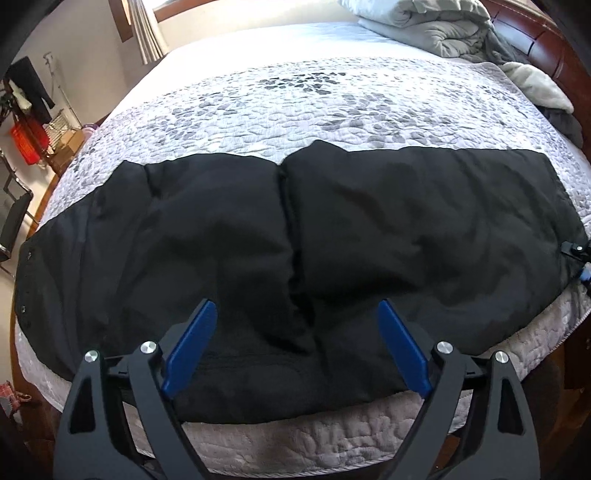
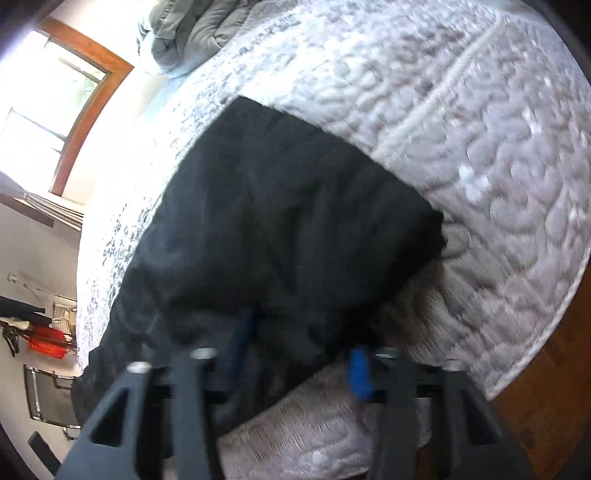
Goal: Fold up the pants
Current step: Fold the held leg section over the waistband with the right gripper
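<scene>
Black pants (image 1: 295, 236) lie flat across the near part of a bed with a grey-and-white quilted cover (image 1: 314, 99). My left gripper (image 1: 295, 314) hovers open just above the pants near the bed's front edge, its blue fingers (image 1: 192, 343) wide apart. My right gripper shows at the far right edge of the left wrist view (image 1: 578, 254), by the pants' end. In the blurred right wrist view the pants (image 2: 280, 221) fill the middle and my right gripper (image 2: 301, 354) is open, its blue fingers (image 2: 358, 373) astride the pants' edge at the bed's side.
A bundled grey duvet (image 1: 436, 26) and a dark wooden headboard (image 1: 546, 40) are at the far right. A window (image 2: 48, 92) lies beyond the bed. Clutter and a red basket (image 1: 27, 144) stand on the left. Wooden floor (image 2: 554, 369) shows below the bed edge.
</scene>
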Demonstrator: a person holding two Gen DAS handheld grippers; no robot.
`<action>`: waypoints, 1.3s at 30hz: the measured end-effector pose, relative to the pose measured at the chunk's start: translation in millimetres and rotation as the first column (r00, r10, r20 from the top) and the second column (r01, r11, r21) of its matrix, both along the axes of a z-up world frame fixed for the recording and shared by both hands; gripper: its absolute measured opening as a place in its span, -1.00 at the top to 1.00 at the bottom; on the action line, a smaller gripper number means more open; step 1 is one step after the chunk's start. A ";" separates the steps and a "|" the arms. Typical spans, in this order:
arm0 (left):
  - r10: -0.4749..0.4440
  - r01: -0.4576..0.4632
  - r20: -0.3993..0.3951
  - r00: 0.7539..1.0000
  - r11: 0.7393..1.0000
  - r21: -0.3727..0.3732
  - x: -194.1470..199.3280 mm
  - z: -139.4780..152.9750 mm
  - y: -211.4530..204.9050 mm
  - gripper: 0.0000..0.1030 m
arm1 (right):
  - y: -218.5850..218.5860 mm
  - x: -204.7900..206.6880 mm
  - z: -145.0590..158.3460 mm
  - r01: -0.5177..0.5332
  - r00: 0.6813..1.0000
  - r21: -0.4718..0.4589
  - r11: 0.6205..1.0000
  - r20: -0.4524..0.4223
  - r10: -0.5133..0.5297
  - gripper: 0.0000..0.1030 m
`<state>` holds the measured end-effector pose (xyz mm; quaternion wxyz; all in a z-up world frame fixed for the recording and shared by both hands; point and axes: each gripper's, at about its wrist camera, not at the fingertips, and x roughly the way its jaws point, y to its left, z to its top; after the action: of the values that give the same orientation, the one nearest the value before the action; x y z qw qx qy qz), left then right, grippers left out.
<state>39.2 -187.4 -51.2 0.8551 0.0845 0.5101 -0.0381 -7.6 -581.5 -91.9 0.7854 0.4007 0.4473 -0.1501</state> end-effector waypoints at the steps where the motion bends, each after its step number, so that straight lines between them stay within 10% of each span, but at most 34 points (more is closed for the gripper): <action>1: 0.003 -0.003 0.001 1.000 1.000 0.007 0.4 -0.4 0.8 -0.73 | 1.1 1.3 3.0 0.001 1.000 -0.006 1.000 0.007 -0.001 0.71; 12: 0.058 -0.061 -0.076 0.995 0.998 -0.035 13.5 -12.8 37.9 -0.74 | 58.1 13.6 99.5 -0.116 0.972 -0.266 0.957 0.167 0.165 0.88; 21: 0.255 -0.248 0.026 0.967 0.958 -0.145 2.4 37.2 126.4 -0.74 | 218.1 42.6 175.8 -0.407 0.812 -0.529 0.745 0.163 0.560 0.88; 30: 0.435 -0.420 0.014 0.900 0.878 -0.229 -12.6 41.2 197.0 -0.74 | 361.7 50.7 124.4 -0.650 0.632 -0.601 0.464 -0.088 0.770 0.88; 36: 0.392 -0.390 -0.023 0.919 0.902 -0.184 -5.5 35.2 193.7 -0.75 | 399.3 48.0 70.7 -0.741 0.573 -0.553 0.381 -0.223 0.789 0.86; 39: 0.317 -0.323 -0.068 0.946 0.942 -0.096 2.5 23.9 181.8 -0.75 | 399.1 49.8 54.3 -0.767 0.575 -0.481 0.424 -0.223 0.787 0.63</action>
<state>41.7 -5.6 -27.3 0.8398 -0.0456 0.5361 0.0722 42.2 -182.4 -37.6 0.8501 -0.0813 0.5064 0.1193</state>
